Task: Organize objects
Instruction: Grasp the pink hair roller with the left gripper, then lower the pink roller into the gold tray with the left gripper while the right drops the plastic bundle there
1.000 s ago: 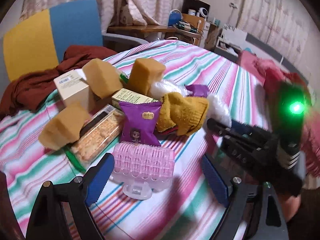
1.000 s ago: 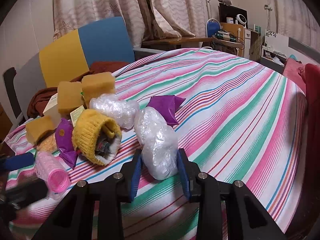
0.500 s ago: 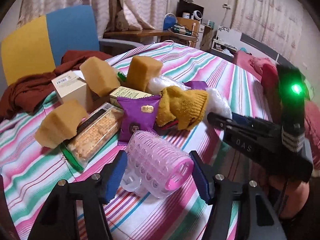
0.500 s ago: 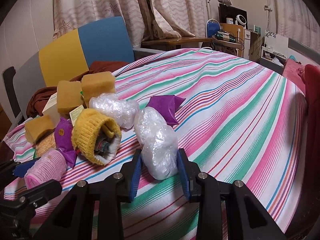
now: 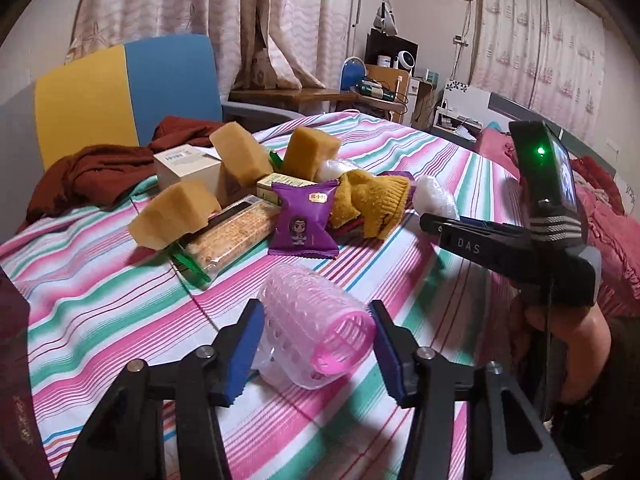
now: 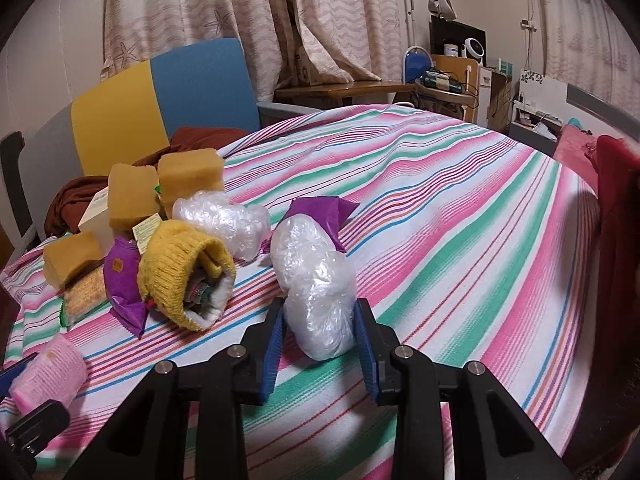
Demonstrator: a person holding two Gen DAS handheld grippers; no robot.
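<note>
1. The left claw (image 5: 314,354) grips a pink hair roller (image 5: 320,326) between its blue pads, lifted and tilted above the striped desk (image 5: 100,304); the clear clip under the roller is partly hidden.
2. Ahead of that claw lies a pile: sponge blocks (image 5: 172,214), a cracker pack (image 5: 232,238), a purple snack packet (image 5: 302,226) and a yellow knit sock (image 5: 372,202).
3. The right claw (image 6: 318,340) closes on a clear plastic bundle (image 6: 316,292) resting on the desk.
4. Behind the bundle, a second purple packet (image 6: 320,210) is half hidden.
</note>
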